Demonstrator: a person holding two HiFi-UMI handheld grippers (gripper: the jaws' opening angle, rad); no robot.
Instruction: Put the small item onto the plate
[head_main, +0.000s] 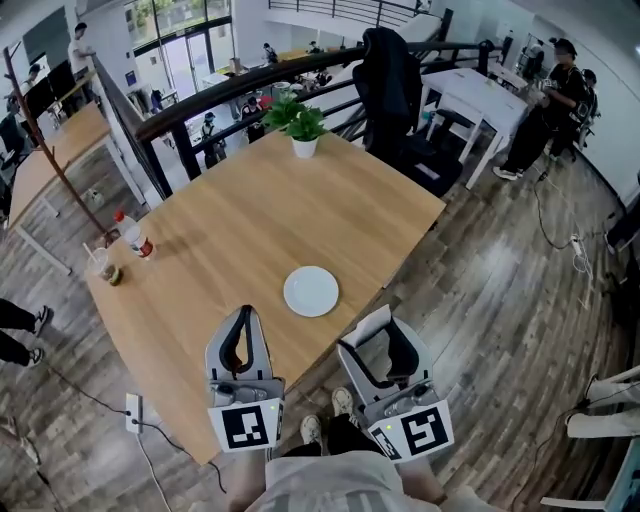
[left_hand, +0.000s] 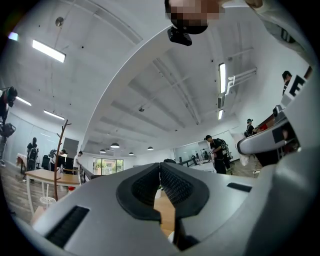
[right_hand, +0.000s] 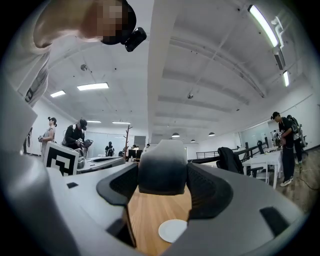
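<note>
Right tool (head_main: 381, 338) pinching small item (right_hand: 162, 167), kind unclear | left tool (head_main: 241, 325) pressed together | plate (head_main: 311, 291) just ahead

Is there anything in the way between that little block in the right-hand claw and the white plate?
Nothing visible does. The small item sits clamped in the right gripper, and only bare tabletop lies between it and the plate.
</note>
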